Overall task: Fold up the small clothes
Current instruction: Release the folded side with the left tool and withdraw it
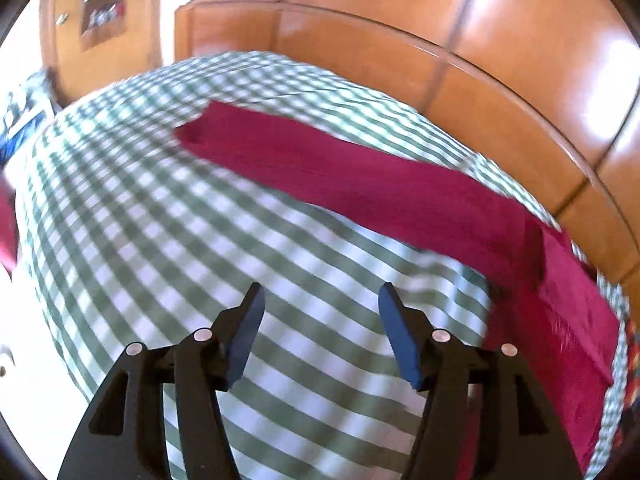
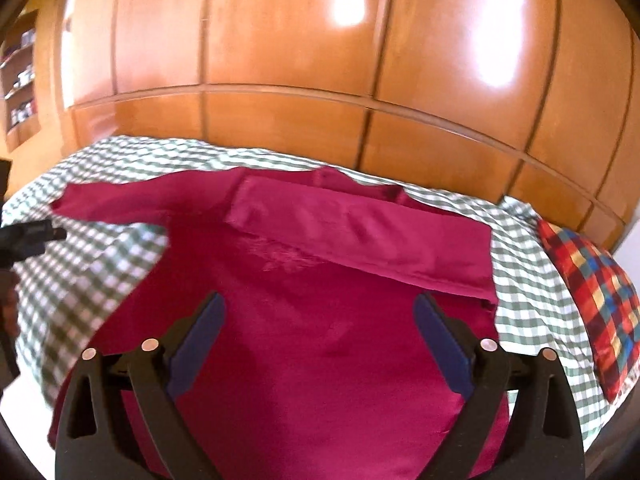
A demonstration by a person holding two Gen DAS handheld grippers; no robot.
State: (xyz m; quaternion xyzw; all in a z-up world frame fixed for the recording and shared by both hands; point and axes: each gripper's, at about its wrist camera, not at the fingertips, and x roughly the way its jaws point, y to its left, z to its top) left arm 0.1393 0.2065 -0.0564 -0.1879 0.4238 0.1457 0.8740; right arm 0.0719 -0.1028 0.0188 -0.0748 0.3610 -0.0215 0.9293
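A crimson long-sleeved top (image 2: 320, 300) lies flat on a green-and-white checked bedsheet (image 2: 92, 264). Its right sleeve (image 2: 360, 236) is folded across the chest; its left sleeve (image 2: 116, 204) stretches out to the left. In the left wrist view the outstretched sleeve (image 1: 360, 184) runs diagonally across the sheet (image 1: 160, 232). My left gripper (image 1: 320, 332) is open and empty above bare sheet, short of the sleeve. My right gripper (image 2: 318, 344) is open and empty above the top's body. The left gripper's tip (image 2: 36, 234) shows at the left edge of the right wrist view.
A glossy wooden wardrobe (image 2: 320, 60) stands close behind the bed. A red plaid pillow (image 2: 592, 292) lies at the right end of the bed. Shelves (image 1: 104, 0) hang on the far left wall. The bed's near edge drops to a pale floor (image 1: 24, 300).
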